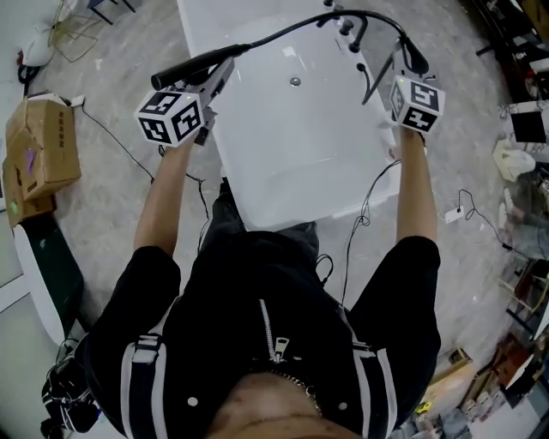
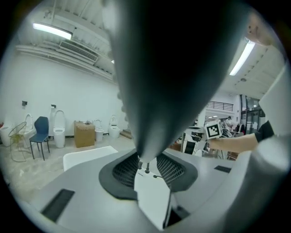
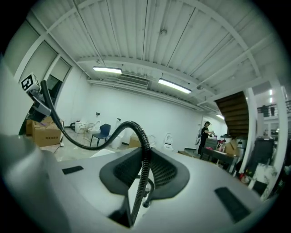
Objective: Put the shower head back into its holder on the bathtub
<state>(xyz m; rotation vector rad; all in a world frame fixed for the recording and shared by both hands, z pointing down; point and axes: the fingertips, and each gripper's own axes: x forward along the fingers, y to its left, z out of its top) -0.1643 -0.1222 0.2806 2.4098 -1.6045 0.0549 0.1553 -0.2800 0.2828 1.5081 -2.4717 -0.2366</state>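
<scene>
My left gripper [image 1: 221, 73] is shut on the black shower head [image 1: 184, 70], held level over the left rim of the white bathtub [image 1: 292, 171]. In the left gripper view the shower head [image 2: 173, 68] fills the space above the jaws. Its black hose [image 1: 309, 21] arcs across the tub's far end to my right gripper [image 1: 408, 62], which is shut on it. In the right gripper view the ribbed hose [image 3: 143, 150] runs up between the jaws and curves left. The dark tap fittings [image 1: 347, 30] stand on the tub's far rim; I cannot make out the holder.
Cardboard boxes [image 1: 39, 150] lie on the floor at the left. Cables and a power strip [image 1: 451, 214] lie at the right. Toilets and a blue chair [image 2: 41, 132] stand by the far wall. A person [image 3: 204, 134] stands at a bench in the distance.
</scene>
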